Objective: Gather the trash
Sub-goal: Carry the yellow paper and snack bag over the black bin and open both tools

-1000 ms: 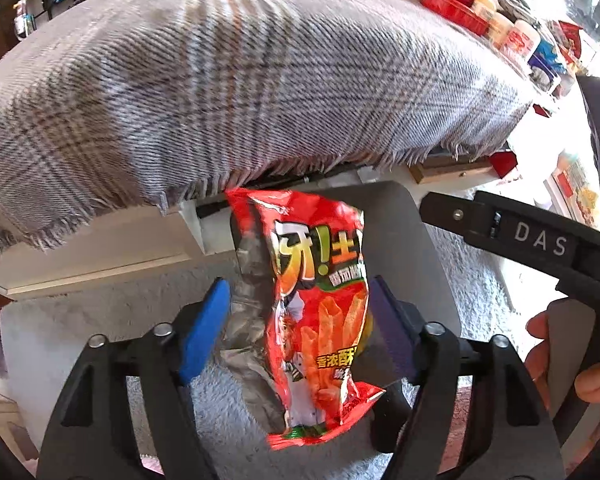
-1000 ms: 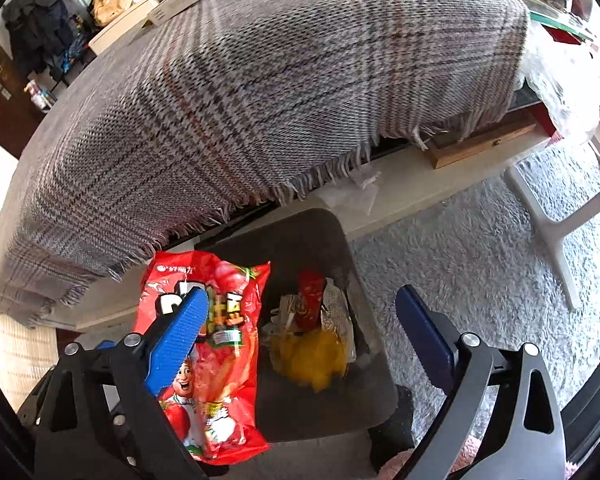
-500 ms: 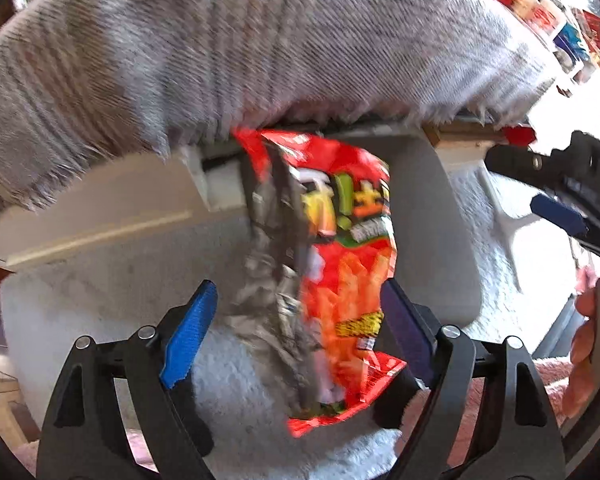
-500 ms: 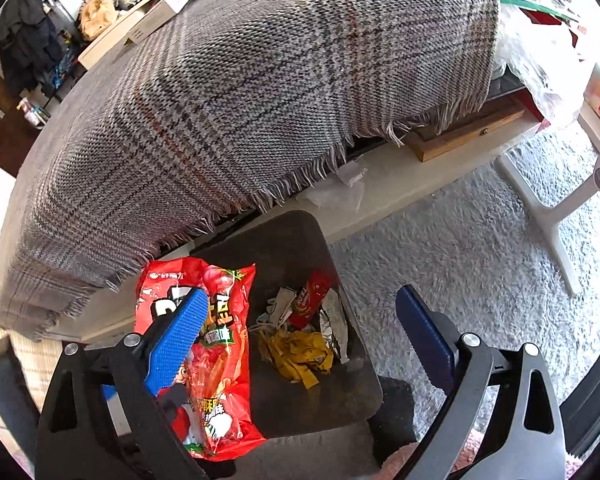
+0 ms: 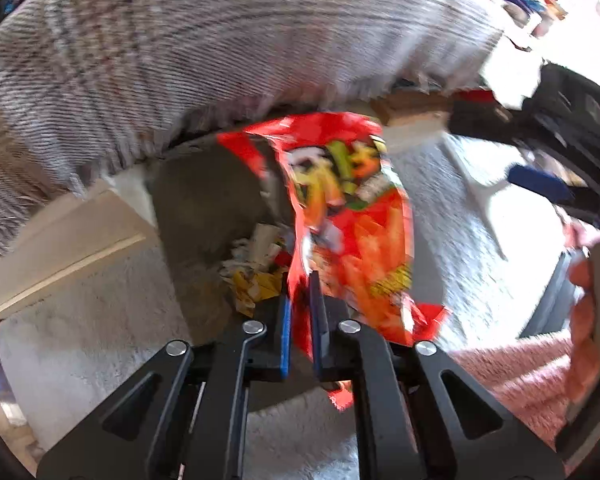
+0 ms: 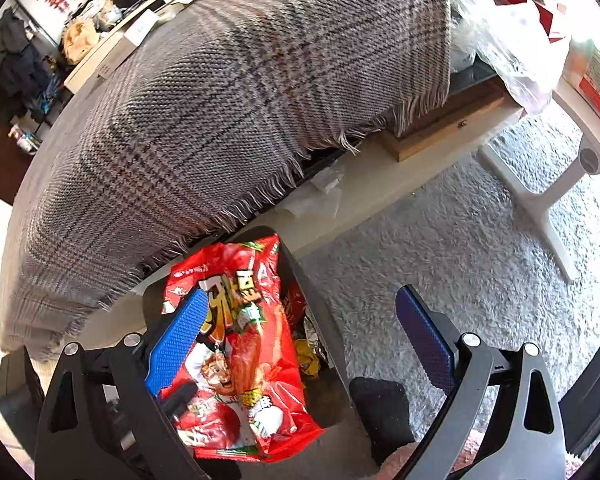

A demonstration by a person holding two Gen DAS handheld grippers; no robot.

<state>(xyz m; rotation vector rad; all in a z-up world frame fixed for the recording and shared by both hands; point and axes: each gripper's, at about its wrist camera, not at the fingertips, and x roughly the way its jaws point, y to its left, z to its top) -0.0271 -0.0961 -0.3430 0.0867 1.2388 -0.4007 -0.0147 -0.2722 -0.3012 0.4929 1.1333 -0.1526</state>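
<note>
Shaggy white carpet below. Left gripper closing, pinching red snack bag over dark bin. Right gripper gapes, empty.

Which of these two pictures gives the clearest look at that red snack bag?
The right wrist view: the bag is sharp there, its cartoon print readable, hanging over the bin. The left wrist view shows the bag blurred, with the closing left claw pinching its edge.
</note>
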